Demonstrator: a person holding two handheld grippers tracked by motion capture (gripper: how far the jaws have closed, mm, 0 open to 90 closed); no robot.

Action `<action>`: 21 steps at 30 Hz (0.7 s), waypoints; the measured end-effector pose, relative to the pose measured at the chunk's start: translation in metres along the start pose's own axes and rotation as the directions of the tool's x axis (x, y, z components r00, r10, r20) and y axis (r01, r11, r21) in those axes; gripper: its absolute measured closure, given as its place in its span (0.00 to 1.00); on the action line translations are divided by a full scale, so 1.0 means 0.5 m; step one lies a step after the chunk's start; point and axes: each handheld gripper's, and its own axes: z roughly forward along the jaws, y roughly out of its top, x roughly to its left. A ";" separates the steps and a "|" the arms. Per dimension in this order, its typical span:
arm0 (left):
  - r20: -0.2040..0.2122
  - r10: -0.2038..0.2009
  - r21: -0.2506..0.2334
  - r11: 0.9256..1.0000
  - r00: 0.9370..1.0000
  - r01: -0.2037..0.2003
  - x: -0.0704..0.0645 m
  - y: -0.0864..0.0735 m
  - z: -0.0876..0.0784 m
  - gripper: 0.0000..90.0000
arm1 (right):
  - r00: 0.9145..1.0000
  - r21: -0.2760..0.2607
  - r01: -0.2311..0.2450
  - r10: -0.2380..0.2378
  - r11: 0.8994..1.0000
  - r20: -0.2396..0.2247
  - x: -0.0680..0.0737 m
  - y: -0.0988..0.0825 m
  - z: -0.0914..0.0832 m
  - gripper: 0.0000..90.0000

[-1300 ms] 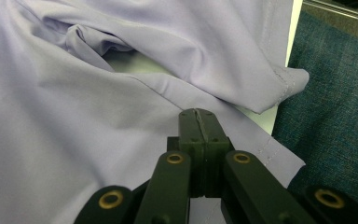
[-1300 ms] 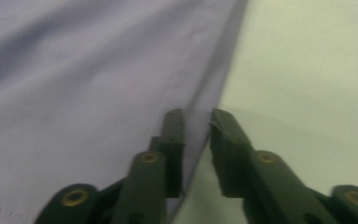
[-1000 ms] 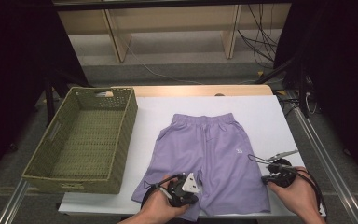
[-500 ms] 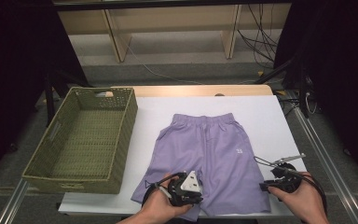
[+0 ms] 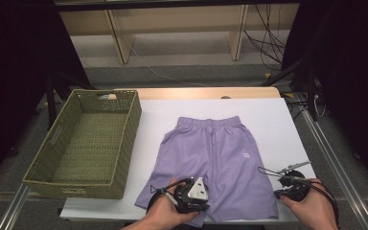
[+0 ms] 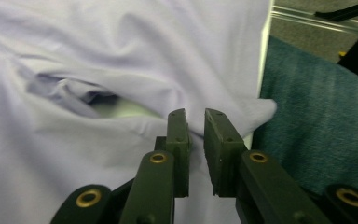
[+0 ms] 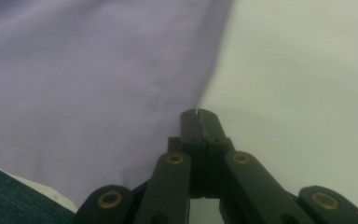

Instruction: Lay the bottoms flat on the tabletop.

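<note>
Now, with the lilac shorts flat on the white table's near half, the left gripper, jaws narrowly parted, should bite the near-left hem fully, while the right gripper, pressed shut beside the near-right hem, must reopen first.

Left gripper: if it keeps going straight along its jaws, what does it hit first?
Most likely the purple shorts. The left gripper has its jaws slightly apart, tips right at the rumpled leg hem near the table's edge. Whether they already touch the cloth is unclear.
</note>
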 end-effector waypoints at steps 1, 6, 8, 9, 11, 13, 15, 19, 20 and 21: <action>-0.002 -0.003 0.001 1.000 1.000 0.003 0.001 0.000 -0.001 0.88 | 1.000 0.004 0.015 -0.015 1.000 -0.002 -0.004 -0.002 -0.002 1.00; 0.004 -0.002 -0.005 1.000 1.000 0.002 -0.002 0.001 -0.001 0.85 | 0.997 -0.018 -0.012 0.011 1.000 -0.077 0.011 -0.007 -0.002 0.87; 0.001 0.000 -0.001 1.000 1.000 0.000 -0.002 0.000 -0.001 0.85 | 0.994 -0.027 -0.034 0.031 0.999 -0.104 0.018 -0.007 0.001 0.81; -0.001 0.000 -0.001 1.000 1.000 0.000 -0.001 0.000 -0.002 0.85 | 0.994 -0.016 -0.045 0.043 0.999 -0.105 0.023 -0.007 0.001 0.79; -0.006 0.002 -0.006 1.000 1.000 -0.002 -0.001 0.000 -0.004 0.85 | 0.994 -0.002 -0.039 0.039 0.999 -0.102 0.027 -0.008 0.008 0.78; -0.009 0.003 -0.008 1.000 1.000 -0.003 0.001 0.000 -0.006 0.84 | 0.997 -0.010 -0.015 0.014 1.000 -0.075 0.033 -0.008 0.008 0.80; -0.011 0.003 -0.007 1.000 1.000 -0.003 0.002 0.000 -0.007 0.83 | 0.999 -0.004 0.021 -0.021 1.000 -0.035 0.043 -0.009 0.009 0.83; -0.007 0.001 -0.004 1.000 1.000 -0.001 0.001 -0.002 -0.006 0.83 | 0.999 0.017 0.038 -0.038 0.999 -0.035 0.051 -0.008 0.011 1.00; -0.006 0.003 -0.001 1.000 1.000 -0.003 0.001 -0.002 -0.006 0.83 | 0.998 0.016 0.037 -0.037 0.999 -0.045 0.050 -0.008 0.011 1.00; -0.005 0.003 -0.003 1.000 1.000 -0.003 0.000 -0.002 -0.006 0.83 | 0.998 0.013 0.044 -0.043 0.999 -0.046 0.048 -0.009 0.011 1.00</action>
